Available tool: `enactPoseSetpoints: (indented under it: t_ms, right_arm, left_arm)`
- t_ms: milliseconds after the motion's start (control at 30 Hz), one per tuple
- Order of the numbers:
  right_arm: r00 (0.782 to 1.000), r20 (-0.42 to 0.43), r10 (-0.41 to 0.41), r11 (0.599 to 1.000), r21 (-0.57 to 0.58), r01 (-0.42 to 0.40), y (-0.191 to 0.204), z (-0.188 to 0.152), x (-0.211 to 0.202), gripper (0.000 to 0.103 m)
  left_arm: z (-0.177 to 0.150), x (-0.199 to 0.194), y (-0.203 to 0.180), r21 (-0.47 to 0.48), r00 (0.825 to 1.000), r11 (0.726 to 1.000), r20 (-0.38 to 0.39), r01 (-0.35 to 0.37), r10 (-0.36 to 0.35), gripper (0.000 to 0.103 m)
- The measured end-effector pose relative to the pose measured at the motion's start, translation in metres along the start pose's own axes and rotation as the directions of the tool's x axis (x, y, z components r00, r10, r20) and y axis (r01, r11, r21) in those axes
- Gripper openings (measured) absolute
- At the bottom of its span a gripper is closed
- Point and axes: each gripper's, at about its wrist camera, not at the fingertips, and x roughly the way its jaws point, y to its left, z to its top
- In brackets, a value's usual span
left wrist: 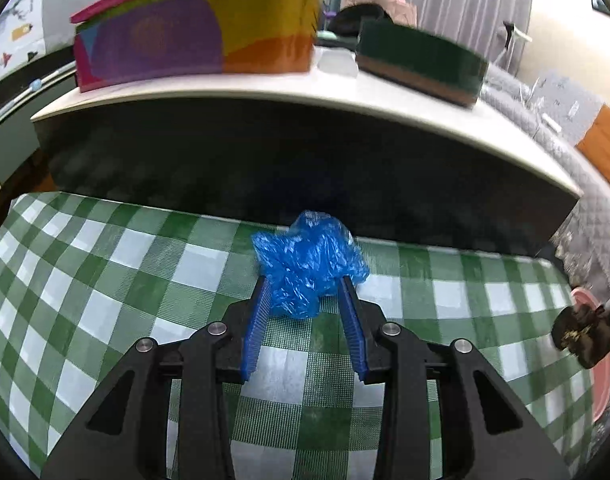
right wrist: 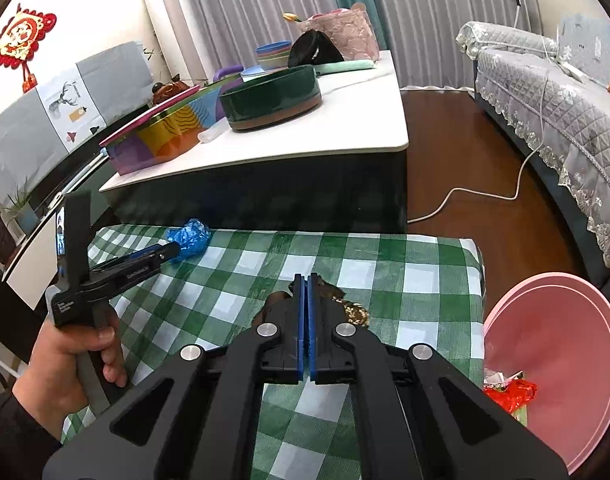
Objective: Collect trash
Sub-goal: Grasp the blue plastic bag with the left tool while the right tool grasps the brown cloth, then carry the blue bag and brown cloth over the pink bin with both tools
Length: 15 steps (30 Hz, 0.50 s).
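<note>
Between the blue ribbed pads of the left gripper (left wrist: 305, 284), parted a modest way: a crumpled blue plastic bag (left wrist: 309, 260), resting on the green-and-white checked tablecloth (left wrist: 105, 280) near the table's far edge, its lower folds sitting in the gap; whether the pads press it or merely flank it cannot be told. From the right wrist view, same gripper (right wrist: 173, 250) seen side-on at left, held by a hand (right wrist: 77, 356) wrapped around its black handle, tips at the blue bag (right wrist: 189, 236). Right gripper (right wrist: 307, 280) with pads pressed together, pinching a dark brown, crinkled scrap of wrapper (right wrist: 345, 304) with a gold-speckled patch, showing on either side of the closed fingers just above the cloth (right wrist: 405, 280). In the left wrist view, same scrap (left wrist: 581, 330) at the far right edge, dark and bunched. Off the table's right side, lower down: a pink plastic basin (right wrist: 565, 360) holding a red foil wrapper (right wrist: 513, 394) and a bit of pale litter. Beyond the checked table, a white-topped coffee table (right wrist: 345, 136) with dark sides, carrying a multicoloured box with a magenta lid (right wrist: 161, 136), a round dark green tin (right wrist: 273, 100), stacked pastel bowls (right wrist: 273, 54) and a pink lace-patterned bag (right wrist: 345, 32). Farther right, a grey quilted sofa cover (right wrist: 545, 92) with lace trim, and a white cable (right wrist: 485, 192) trailing over the dark wood floor.
</note>
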Motion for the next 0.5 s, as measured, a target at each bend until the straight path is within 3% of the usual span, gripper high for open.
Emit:
enactPoseSetpoints:
  t_ms: [67, 100, 500]
  right_arm:
    - [1.0, -0.001, -0.001, 1.0, 0.002, 0.001, -0.001, 0.0, 0.001, 0.002]
    - [1.0, 0.0, -0.001, 1.0, 0.004, 0.001, -0.001, 0.0, 0.0, 0.002]
    - [0.999, 0.043, -0.021, 1.0, 0.005, 0.021, 0.0, 0.0, -0.027, 0.002]
  left_arm:
    - [0.0, 0.003, -0.004, 0.017, 1.0, 1.0, -0.01, -0.005, 0.005, 0.006]
    - [0.0, 0.001, -0.004, 0.021, 1.0, 1.0, -0.002, -0.012, 0.012, 0.005]
    - [-0.009, -0.045, -0.017, 0.062, 0.998, 0.998, 0.064, 0.003, -0.007, 0.002]
